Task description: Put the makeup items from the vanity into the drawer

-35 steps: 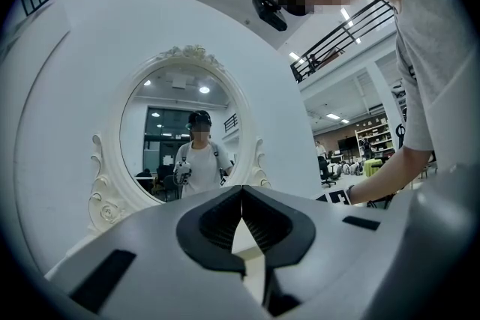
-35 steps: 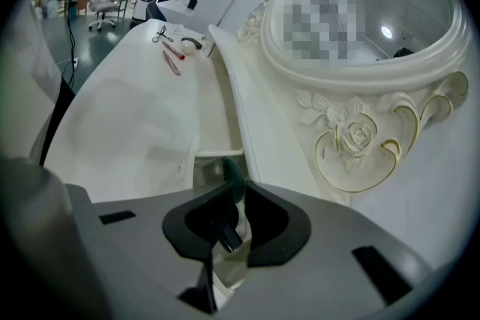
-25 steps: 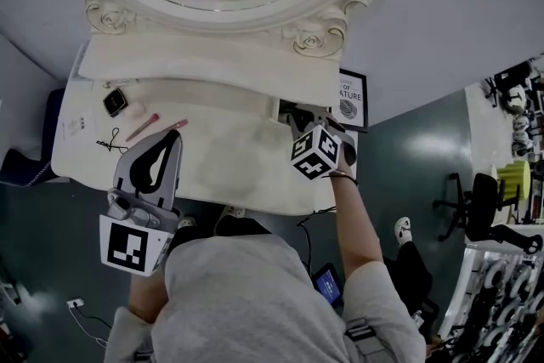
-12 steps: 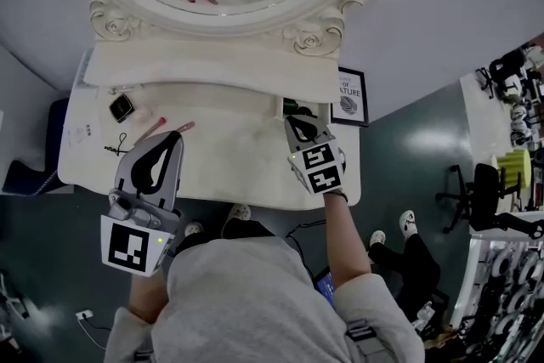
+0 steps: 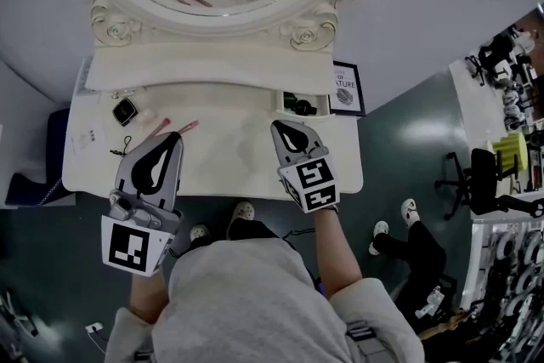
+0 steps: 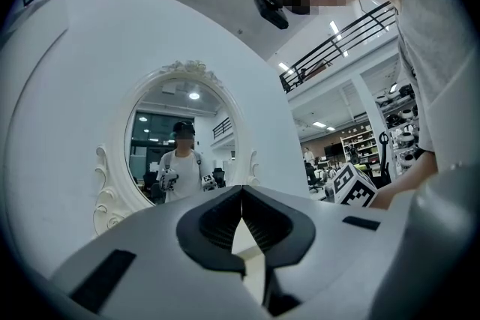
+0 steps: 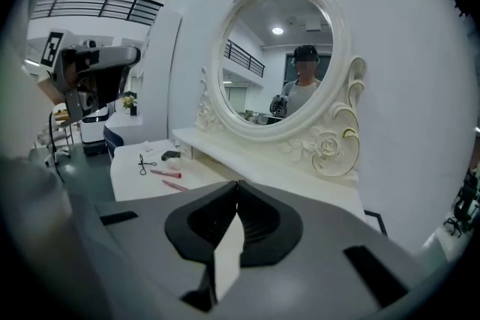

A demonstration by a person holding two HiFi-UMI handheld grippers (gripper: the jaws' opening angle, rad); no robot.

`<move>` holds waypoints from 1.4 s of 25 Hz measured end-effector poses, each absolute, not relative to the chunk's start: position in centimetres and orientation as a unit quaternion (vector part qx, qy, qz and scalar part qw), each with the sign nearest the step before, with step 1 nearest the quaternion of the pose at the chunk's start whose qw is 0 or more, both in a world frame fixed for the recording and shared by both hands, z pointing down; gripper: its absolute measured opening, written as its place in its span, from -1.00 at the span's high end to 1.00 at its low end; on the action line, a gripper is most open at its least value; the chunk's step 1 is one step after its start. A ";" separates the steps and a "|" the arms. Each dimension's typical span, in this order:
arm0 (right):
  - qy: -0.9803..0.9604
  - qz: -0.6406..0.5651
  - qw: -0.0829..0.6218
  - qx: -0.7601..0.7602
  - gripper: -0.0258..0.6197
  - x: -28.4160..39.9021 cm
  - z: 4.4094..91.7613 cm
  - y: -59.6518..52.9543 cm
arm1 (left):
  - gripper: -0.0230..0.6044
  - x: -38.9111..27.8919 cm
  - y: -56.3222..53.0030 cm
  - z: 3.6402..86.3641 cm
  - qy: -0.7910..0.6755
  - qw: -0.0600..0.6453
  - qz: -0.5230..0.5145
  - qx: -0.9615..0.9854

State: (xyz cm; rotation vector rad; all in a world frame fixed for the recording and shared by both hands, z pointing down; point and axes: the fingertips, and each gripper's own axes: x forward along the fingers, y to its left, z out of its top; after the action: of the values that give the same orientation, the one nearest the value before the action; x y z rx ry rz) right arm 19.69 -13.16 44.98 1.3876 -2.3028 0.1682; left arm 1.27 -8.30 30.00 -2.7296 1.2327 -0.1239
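Jaws of left gripper (image 5: pixel 173 137) and right gripper (image 5: pixel 276 126) are pressed together and empty; we judge we're between picks. Left to move: thin pink makeup pencils (image 5: pixel 187 126) on cream vanity top (image 5: pixel 229 150) just beside left tips, with small open drawer (image 5: pixel 321 104) near right.

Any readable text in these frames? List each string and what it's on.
"ATURE": framed sign beside the vanity, first letters cut off; its other lines are too small.
Too small to read: print on the card at the vanity's left end.
Marker cubes on left gripper and right gripper: patterns only, no letters.
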 end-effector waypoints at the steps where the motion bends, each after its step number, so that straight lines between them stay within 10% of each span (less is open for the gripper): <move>1: -0.834 0.061 0.215 0.504 0.85 19.3 44.5 -12.8 | 0.88 1.1 -8.2 29.9 0.409 0.073 -0.040 -0.909; 35: -0.835 0.022 0.039 0.549 0.85 11.0 32.3 -1.5 | 0.88 -4.4 -1.9 27.3 0.363 0.091 -0.010 -0.927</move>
State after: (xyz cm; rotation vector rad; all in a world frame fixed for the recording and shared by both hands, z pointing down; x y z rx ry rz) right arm 11.00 -1.48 32.28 1.6824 -2.5601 0.0678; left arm -4.36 -1.92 27.30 -2.7546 1.0785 -0.0287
